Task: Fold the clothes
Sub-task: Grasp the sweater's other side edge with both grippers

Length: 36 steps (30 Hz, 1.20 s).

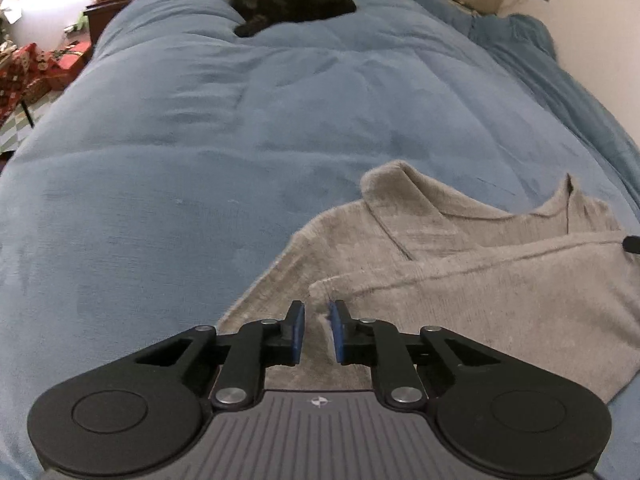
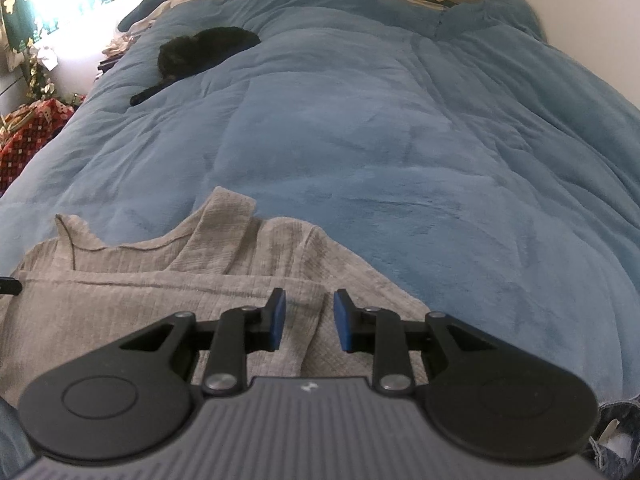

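A grey knit garment point(image 1: 480, 264) lies partly folded on the blue bed cover point(image 1: 200, 160), near the front edge. In the left wrist view it fills the lower right; in the right wrist view it point(image 2: 160, 292) fills the lower left. My left gripper point(image 1: 317, 312) is open with a narrow gap, its blue pads just over the garment's left edge, holding nothing. My right gripper point(image 2: 309, 308) is open above the garment's right side, over a raised fold, empty.
A black cat point(image 1: 292, 0) lies curled at the far end of the bed, also in the right wrist view point(image 2: 204, 52). Red patterned items point(image 1: 36, 68) sit on the floor to the left. A pale wall point(image 1: 600, 60) runs along the bed's right side.
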Each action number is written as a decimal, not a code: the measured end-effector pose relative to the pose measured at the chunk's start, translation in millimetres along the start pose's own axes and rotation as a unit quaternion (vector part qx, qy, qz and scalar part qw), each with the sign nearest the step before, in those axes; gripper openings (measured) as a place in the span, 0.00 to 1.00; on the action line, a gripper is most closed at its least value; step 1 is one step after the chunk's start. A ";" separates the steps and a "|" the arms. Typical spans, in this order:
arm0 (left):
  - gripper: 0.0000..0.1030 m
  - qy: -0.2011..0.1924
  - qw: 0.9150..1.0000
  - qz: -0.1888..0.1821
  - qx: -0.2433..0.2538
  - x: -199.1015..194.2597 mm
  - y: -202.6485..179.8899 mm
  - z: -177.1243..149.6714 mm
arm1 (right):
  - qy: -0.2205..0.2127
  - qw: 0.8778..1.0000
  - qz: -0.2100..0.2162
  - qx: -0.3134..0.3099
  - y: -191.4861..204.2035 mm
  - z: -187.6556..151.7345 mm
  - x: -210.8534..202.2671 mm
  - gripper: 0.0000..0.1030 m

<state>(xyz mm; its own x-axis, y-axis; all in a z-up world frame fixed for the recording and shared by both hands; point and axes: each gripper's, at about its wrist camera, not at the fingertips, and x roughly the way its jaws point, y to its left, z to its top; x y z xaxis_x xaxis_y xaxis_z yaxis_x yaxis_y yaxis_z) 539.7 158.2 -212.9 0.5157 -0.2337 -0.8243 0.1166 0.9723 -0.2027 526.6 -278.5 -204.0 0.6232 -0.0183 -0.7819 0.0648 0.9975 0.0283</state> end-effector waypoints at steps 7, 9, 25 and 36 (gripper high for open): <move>0.09 -0.004 0.999 0.019 0.048 1.9 -20.5 -4.5 | 0.001 1.000 -0.011 -0.007 4.5 -0.9 0.0 0.28; 0.05 -0.011 0.999 0.021 0.043 -1.8 -20.4 -5.4 | 0.003 1.000 -0.011 -0.011 6.1 -1.4 1.8 0.28; 0.04 -0.077 0.996 0.039 0.033 -53.2 -21.0 -3.2 | -0.076 0.996 0.007 -0.046 17.2 7.0 -45.3 0.02; 0.04 -0.055 0.996 0.049 0.048 -4.7 -17.3 -8.5 | -0.032 0.999 -0.011 -0.035 4.5 0.9 9.6 0.02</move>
<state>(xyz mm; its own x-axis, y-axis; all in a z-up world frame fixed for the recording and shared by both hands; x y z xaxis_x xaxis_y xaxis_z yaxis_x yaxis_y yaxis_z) 528.1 142.4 -210.0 0.6178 -0.1395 -0.7739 0.1386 0.9880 -0.0674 533.6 -274.3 -210.8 0.6708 -0.0433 -0.7404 0.0267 0.9991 -0.0342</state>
